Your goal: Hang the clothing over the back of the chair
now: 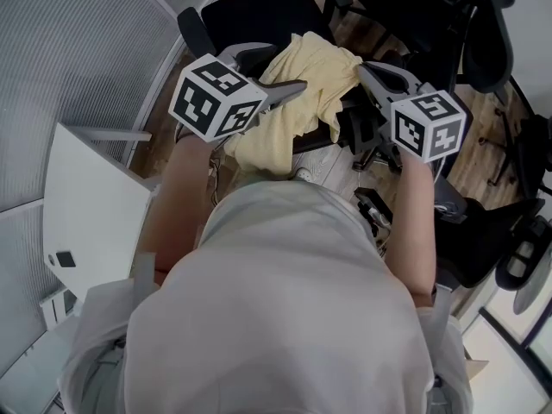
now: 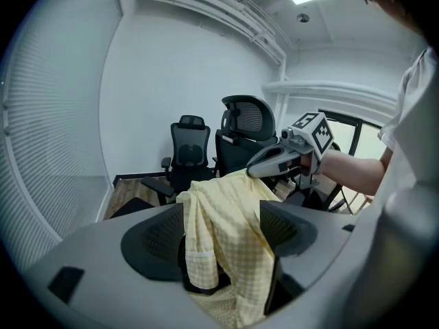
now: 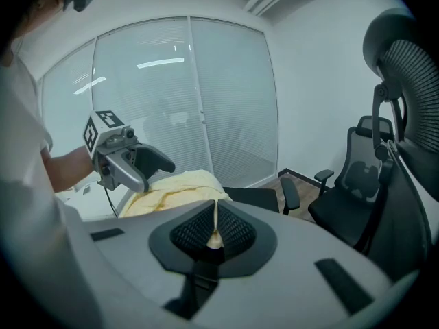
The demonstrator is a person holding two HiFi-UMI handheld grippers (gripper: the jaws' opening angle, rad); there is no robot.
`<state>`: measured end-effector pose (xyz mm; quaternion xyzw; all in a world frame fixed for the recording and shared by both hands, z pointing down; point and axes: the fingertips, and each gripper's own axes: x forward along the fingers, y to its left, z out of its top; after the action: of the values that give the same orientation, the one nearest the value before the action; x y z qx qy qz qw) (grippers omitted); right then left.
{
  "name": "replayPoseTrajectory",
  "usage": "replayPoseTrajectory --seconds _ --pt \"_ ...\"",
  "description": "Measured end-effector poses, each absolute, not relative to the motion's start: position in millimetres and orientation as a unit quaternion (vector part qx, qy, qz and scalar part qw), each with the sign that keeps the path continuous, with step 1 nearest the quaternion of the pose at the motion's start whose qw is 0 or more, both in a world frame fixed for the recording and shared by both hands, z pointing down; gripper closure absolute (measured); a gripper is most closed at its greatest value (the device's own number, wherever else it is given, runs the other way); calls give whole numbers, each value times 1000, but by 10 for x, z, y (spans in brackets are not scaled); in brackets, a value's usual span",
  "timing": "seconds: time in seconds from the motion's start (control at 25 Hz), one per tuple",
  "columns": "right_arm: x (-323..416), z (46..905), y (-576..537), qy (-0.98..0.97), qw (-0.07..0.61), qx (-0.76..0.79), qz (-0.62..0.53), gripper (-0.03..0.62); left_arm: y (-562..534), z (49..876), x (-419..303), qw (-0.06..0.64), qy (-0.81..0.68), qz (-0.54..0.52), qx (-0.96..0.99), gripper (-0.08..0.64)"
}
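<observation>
Chair ahead: shirt clamped in left gripper, right gripper.

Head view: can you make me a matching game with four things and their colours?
Things:
1. shirt
2. chair
3. floor
4. left cube

Colours:
A. black and white
B. brown
C. yellow
D. black

Pairs: 1-C, 2-D, 3-B, 4-A
</observation>
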<state>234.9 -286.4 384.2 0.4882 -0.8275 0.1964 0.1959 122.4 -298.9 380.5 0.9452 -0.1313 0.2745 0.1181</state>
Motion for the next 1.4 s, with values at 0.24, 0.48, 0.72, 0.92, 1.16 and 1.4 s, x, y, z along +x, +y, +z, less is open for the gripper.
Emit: replayPoseTrajectory --seconds 0.24,0.48,0.72,0.92,1.16,1.4 --pt "2375 3905 -2844 -821 215 492 193 561 -3133 3711 1065 102 -175 262 944 268" --pt "2395 3950 -2822 -816 225 496 194 561 -3211 3632 992 93 -204 238 945 387" --pt "2378 3944 -2790 -819 224 493 188 560 -3256 3630 922 71 -227 242 941 475" --pt "2422 3947 -2739 -817 225 496 190 545 -3259 3605 911 62 -231 238 941 518" --pt "2523 3988 -2655 -807 234 506 196 505 -3253 3589 921 61 -233 227 944 526" --pt "2622 3878 -2627 -799 215 530 184 503 -3261 3549 922 57 -242 212 945 528"
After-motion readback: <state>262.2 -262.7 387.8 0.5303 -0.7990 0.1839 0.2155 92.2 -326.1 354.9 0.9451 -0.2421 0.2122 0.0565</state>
